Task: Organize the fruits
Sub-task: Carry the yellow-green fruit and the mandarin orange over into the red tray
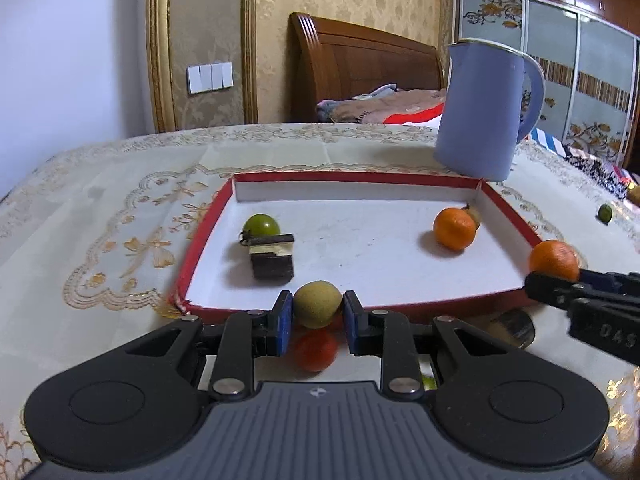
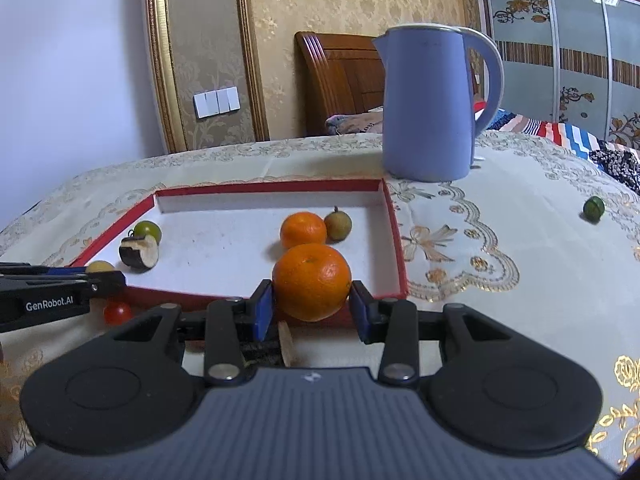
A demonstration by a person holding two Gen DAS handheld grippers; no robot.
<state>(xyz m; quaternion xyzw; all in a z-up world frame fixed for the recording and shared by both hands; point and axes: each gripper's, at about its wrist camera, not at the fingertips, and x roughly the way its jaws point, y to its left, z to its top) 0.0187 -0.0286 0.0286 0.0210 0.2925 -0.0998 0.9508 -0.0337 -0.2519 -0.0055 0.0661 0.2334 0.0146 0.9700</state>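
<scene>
Clearly, gripping a round yellowish fruit (image 1: 318, 304) in our left gripper (image 1: 318, 314) and an orange (image 2: 311, 281) in our right gripper (image 2: 312, 308) at the near rim of the red tray (image 1: 360, 178), we risk either rolling free.

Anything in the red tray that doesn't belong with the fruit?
Yes: a dark block with a pale cut face lies in the red tray beside a green fruit. It doesn't look like a fruit.

left tool (image 1: 318, 312): clamped, tilted down | right tool (image 2: 312, 306): seemingly clamped, tilted down
</scene>
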